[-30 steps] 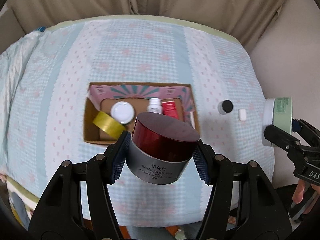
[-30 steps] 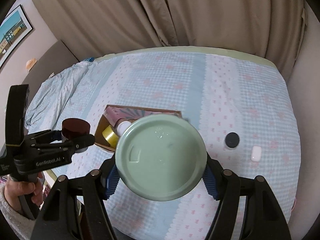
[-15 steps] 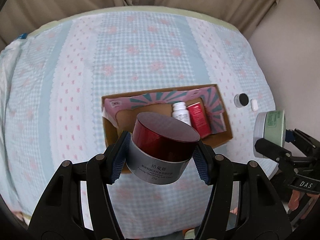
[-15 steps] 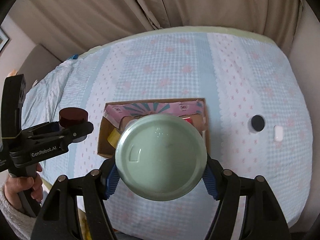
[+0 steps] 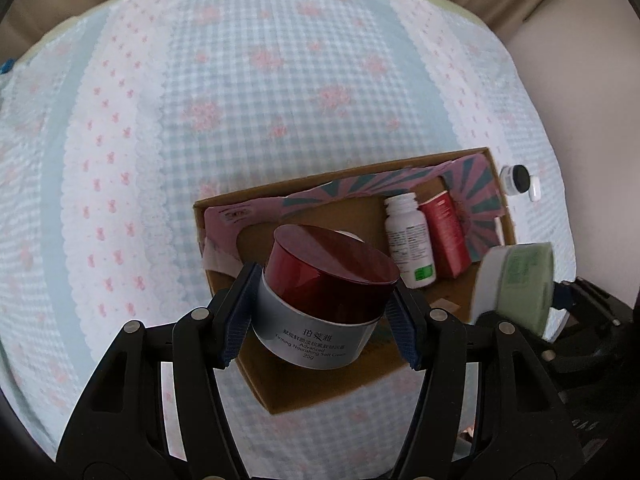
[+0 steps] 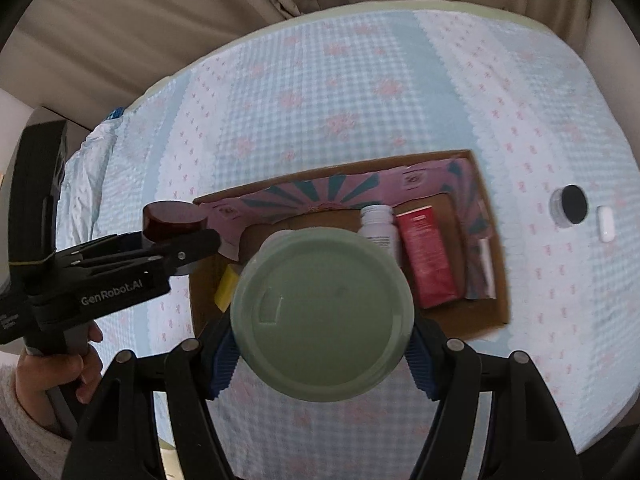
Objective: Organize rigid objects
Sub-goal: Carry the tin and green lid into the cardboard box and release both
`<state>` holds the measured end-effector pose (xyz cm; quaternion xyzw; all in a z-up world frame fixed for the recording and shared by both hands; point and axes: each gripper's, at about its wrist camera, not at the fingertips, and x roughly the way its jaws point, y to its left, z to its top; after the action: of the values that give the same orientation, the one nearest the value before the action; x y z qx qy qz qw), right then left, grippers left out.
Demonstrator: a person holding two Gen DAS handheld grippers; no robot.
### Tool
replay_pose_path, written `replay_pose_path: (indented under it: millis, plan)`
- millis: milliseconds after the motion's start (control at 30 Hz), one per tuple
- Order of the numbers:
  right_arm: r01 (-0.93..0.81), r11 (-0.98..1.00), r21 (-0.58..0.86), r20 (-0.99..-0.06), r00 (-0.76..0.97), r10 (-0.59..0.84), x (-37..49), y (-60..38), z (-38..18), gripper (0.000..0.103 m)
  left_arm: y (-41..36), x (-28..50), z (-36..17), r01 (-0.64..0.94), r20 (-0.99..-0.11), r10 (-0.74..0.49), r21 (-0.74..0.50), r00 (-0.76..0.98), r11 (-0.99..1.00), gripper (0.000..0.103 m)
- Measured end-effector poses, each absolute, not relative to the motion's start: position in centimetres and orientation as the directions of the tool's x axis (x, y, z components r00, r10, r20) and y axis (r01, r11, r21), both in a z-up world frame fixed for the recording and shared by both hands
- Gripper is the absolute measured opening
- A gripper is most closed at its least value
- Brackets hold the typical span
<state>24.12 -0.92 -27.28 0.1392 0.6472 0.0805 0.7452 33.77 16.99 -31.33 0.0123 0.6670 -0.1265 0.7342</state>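
My left gripper [image 5: 320, 320] is shut on a silver cream jar with a dark red lid [image 5: 326, 290], held above the near left part of a cardboard box [image 5: 224, 204]. My right gripper [image 6: 320, 344] is shut on a pale green round tub [image 6: 320, 314], held above the box's [image 6: 488, 316] near side. The tub also shows at the right of the left wrist view [image 5: 516, 284]. In the right wrist view the left gripper [image 6: 188, 248] with its jar [image 6: 174, 220] hangs over the box's left end. The box holds a white bottle [image 5: 408, 240], a red carton [image 5: 448, 236] and a yellow tape roll [image 6: 226, 288].
The box lies on a bed with a blue checked, pink-flowered cover [image 5: 260, 80]. A small black-lidded jar [image 6: 570, 206] and a small white object [image 6: 606, 224] lie on the cover right of the box. Beige curtains [image 6: 200, 8] hang behind the bed.
Both grippers have moved forward and down toward the box, which looks larger and nearer. The green tub has come in close beside the red-lidded jar. Both grips are unchanged.
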Motion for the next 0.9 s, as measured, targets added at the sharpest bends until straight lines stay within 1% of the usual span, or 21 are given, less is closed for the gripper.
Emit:
replay_pose_path:
  millis: [167,333,467,600,633,667,700,733,767,900]
  plan:
    - [0.027,0.956,0.294,-0.952,0.096,0.29,25.0,0.9,-31.3,0.066,17.3,35.3,-34.2,0.191,-0.987,-0.161,-0.153,0.029,0.97,0.057]
    - [0.009,0.958,0.288,-0.957,0.045,0.287,25.5,1.5,-34.4,0.066,16.9,36.4,-36.5,0.216,-0.99,-0.138,-0.138,-0.018,0.967,0.057]
    - [0.004,0.96,0.28,-0.96,0.023,0.28,25.6,1.7,-35.8,0.066,16.4,36.8,-37.8,0.229,-0.992,-0.122,-0.129,-0.044,0.965,0.057]
    - [-0.029,0.966,0.257,-0.966,0.025,0.258,25.9,1.8,-36.1,0.066,15.7,37.0,-37.9,0.266,-0.995,-0.097,-0.103,-0.037,0.958,0.058]
    - [-0.035,0.966,0.257,-0.966,0.021,0.258,26.0,1.9,-36.2,0.066,15.5,37.1,-37.8,0.274,-0.995,-0.097,-0.102,-0.031,0.956,0.067]
    - [-0.039,0.965,0.26,-0.965,0.016,0.261,25.9,1.8,-36.3,0.066,15.3,37.1,-37.5,0.278,-0.994,-0.104,-0.107,-0.025,0.954,0.094]
    - [-0.045,0.964,0.264,-0.964,0.016,0.265,25.8,1.8,-36.3,0.071,15.3,37.1,-37.2,0.28,-0.993,-0.113,-0.113,-0.018,0.953,0.102]
    - [-0.054,0.962,0.267,-0.963,0.029,0.269,25.7,1.8,-36.2,0.08,15.2,37.1,-36.7,0.28,-0.992,-0.123,-0.12,-0.007,0.952,0.103]
    - [-0.059,0.963,0.265,-0.962,0.048,0.268,25.3,1.6,-35.9,0.103,15.2,37.0,-36.3,0.278,-0.991,-0.137,-0.13,0.006,0.952,0.103]
    - [-0.076,0.959,0.273,-0.958,0.069,0.278,24.2,1.1,-35.5,0.103,15.7,36.8,-35.0,0.261,-0.991,-0.136,-0.126,0.021,0.957,0.103]
